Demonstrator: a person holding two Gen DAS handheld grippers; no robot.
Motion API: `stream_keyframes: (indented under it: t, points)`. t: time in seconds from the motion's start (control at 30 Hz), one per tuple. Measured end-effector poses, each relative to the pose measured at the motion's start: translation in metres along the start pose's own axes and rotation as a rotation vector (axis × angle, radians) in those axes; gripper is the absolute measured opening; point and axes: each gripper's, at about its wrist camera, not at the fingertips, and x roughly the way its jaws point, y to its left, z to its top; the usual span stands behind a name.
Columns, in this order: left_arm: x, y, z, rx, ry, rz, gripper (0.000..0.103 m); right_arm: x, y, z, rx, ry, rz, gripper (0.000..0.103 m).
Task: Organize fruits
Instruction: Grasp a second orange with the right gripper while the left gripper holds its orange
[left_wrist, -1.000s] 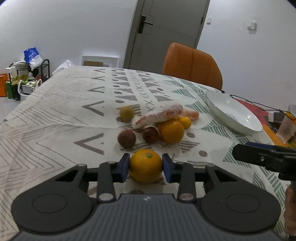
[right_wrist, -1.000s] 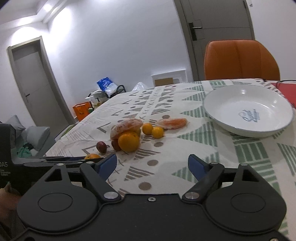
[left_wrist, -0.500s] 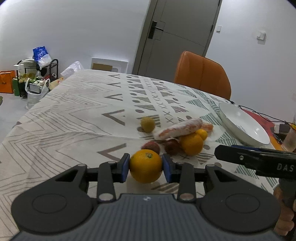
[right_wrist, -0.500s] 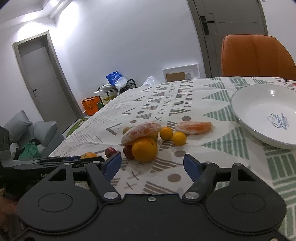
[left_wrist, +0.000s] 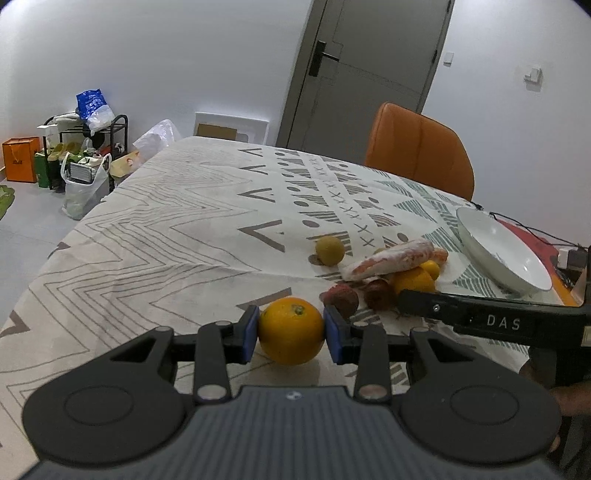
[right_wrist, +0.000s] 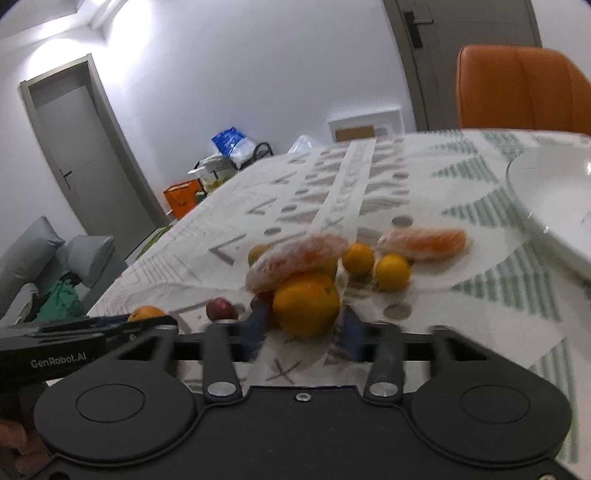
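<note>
Left gripper (left_wrist: 291, 334) clamps an orange (left_wrist: 291, 331), pads touching both sides. Right gripper (right_wrist: 304, 332) brackets a second orange (right_wrist: 306, 304); contact blurred, cannot tell.

Orange fruit (left_wrist: 291, 331), white plate (left_wrist: 480, 236)

White letters "DAS" on the black right tongs (left_wrist: 495, 321), "GenRobot.AI" on the black left tongs (right_wrist: 62, 354)

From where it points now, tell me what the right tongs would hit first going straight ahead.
The large orange at the front of the fruit pile: it sits right between the right tongs, with a wrapped orange piece resting over it. The view is blurred, so whether the pads already touch it is unclear.
</note>
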Motion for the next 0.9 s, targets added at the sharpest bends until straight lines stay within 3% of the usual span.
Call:
stream_keyframes:
  t: [0.57,0.63,0.67,0.7,0.9]
  points:
    - [0.015,-0.054,0.006,0.080,-0.008,-0.062,0.036,-0.046,-0.032,-0.009,0.078,-0.081,-0.019,0.031]
    - [0.016,-0.061,0.008,0.088,-0.011,-0.073,0.036,-0.054,-0.037,-0.010,0.086,-0.092,-0.029,0.026]
    - [0.016,-0.065,0.008,0.093,-0.012,-0.077,0.036,-0.058,-0.040,-0.011,0.092,-0.099,-0.028,0.006]
    - [0.018,-0.069,0.009,0.098,-0.012,-0.079,0.036,-0.062,-0.044,-0.011,0.099,-0.105,-0.024,0.000]
    - [0.022,-0.086,0.010,0.121,-0.005,-0.094,0.036,-0.071,-0.060,-0.012,0.118,-0.107,-0.046,0.000]
